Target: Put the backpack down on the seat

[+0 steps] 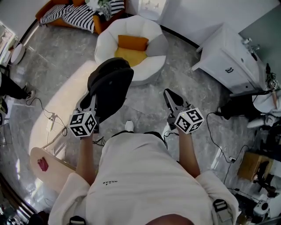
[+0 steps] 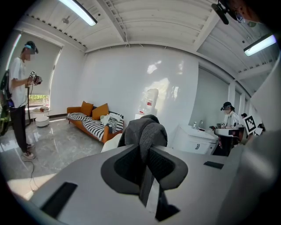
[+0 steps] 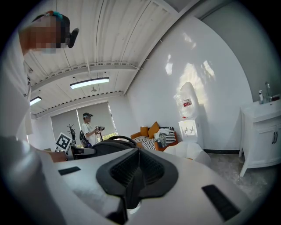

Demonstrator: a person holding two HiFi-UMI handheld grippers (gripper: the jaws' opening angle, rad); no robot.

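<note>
In the head view a black backpack (image 1: 109,85) hangs in front of me from my left gripper (image 1: 93,100). The left gripper view shows that gripper (image 2: 147,154) shut on a grey fabric part of the backpack (image 2: 145,129) that rises between the jaws. The seat, a round white armchair (image 1: 151,35) with orange and yellow cushions, stands on the floor just beyond the backpack. My right gripper (image 1: 169,94) is to the right of the backpack and apart from it. In its own view the right gripper (image 3: 137,169) is shut with nothing in it.
A long cream bench (image 1: 61,103) lies left of the backpack. An orange sofa (image 1: 66,13) with striped covers is at the back left, a white cabinet (image 1: 228,61) at the right. Cables (image 1: 217,145) trail on the floor. A person (image 2: 19,96) stands at the left.
</note>
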